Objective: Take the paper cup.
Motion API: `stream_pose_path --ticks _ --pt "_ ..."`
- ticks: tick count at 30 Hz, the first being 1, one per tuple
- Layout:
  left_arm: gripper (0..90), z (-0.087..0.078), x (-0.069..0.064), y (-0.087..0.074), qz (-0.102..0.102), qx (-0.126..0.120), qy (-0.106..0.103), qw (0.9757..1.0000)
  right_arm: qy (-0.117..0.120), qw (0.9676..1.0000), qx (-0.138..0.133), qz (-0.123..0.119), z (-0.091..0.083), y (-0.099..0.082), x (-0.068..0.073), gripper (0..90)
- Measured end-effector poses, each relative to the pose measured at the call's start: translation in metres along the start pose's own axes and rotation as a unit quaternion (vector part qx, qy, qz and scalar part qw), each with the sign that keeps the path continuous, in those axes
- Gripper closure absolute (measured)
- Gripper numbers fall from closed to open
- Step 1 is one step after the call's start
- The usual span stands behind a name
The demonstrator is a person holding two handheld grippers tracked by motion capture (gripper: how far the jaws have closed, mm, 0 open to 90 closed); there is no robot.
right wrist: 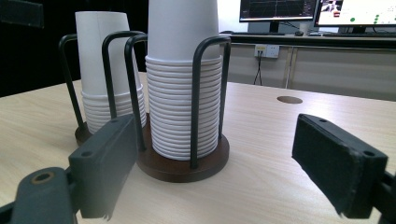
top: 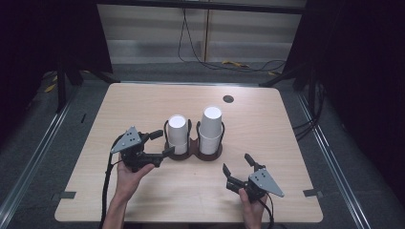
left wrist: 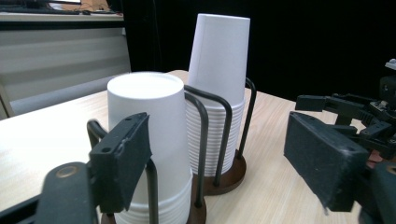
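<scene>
Two stacks of upside-down white paper cups stand in black wire holders on round brown bases at the table's middle. The left stack (top: 176, 132) (left wrist: 149, 140) (right wrist: 103, 60) is shorter than the right stack (top: 210, 128) (left wrist: 217, 93) (right wrist: 183, 84). My left gripper (top: 162, 143) (left wrist: 219, 163) hovers just left of the left stack, tips towards it. Its jaws are parted, one in front of the top cup's side, neither pressing on it. My right gripper (top: 237, 163) (right wrist: 222, 161) (left wrist: 355, 112) rests near the front right, open and holding nothing, pointed at the right stack.
The wooden table (top: 143, 105) has a round cable hole (top: 228, 99) (right wrist: 289, 99) behind the stacks. Cables lie on the floor beyond the far edge. Monitors (right wrist: 280, 10) sit on a desk in the background.
</scene>
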State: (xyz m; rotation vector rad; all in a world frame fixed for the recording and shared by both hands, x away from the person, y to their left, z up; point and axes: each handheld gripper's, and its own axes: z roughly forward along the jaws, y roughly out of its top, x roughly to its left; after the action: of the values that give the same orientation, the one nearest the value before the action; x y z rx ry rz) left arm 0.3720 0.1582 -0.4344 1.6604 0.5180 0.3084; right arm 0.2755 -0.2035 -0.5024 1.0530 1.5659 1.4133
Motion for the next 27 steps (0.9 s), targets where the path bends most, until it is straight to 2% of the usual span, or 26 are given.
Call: stream_pose_path --ticks 6,8,9,10,12,14,18,19,23,27 --pt "23.5 0.004 0.003 0.012 -0.001 0.006 -0.006 1.0000 0.000 1.0000 -0.001 -0.001 0.000 0.000 0.000 14.2" --pt "26.9 0.005 0.005 0.016 0.000 0.017 -0.013 0.9998 0.000 1.0000 -0.001 -0.002 0.000 0.000 0.000 14.2" --pt "27.5 0.006 0.006 0.019 0.004 0.022 -0.010 0.9997 0.000 1.0000 -0.001 -0.002 0.000 0.000 0.000 14.2" --pt "27.0 0.007 0.006 0.020 0.001 0.017 -0.010 0.9998 0.000 1.0000 -0.001 -0.002 0.000 0.000 0.000 14.2" --pt "27.0 0.008 0.009 0.025 -0.001 0.022 -0.013 0.9997 0.000 1.0000 0.000 -0.002 0.000 0.000 0.000 14.2" --pt "26.7 0.009 0.008 0.029 0.008 0.027 -0.014 0.9995 0.000 1.0000 0.000 -0.002 0.000 0.000 0.000 14.2" --pt "27.2 0.012 0.010 0.032 0.008 0.032 -0.017 0.9993 -0.001 1.0000 -0.002 -0.002 0.000 0.000 0.000 14.2" --pt "27.6 0.013 0.010 0.033 0.014 0.038 -0.016 0.9990 0.000 1.0000 -0.002 -0.002 0.000 0.000 0.000 14.2" --pt "27.7 0.018 0.014 0.039 0.014 0.056 -0.020 0.9981 -0.001 1.0000 -0.002 -0.002 0.000 0.000 0.000 14.2" --pt "26.8 0.023 0.019 0.044 0.016 0.074 -0.011 0.9971 0.000 1.0000 -0.002 -0.002 0.000 0.000 0.000 14.2"
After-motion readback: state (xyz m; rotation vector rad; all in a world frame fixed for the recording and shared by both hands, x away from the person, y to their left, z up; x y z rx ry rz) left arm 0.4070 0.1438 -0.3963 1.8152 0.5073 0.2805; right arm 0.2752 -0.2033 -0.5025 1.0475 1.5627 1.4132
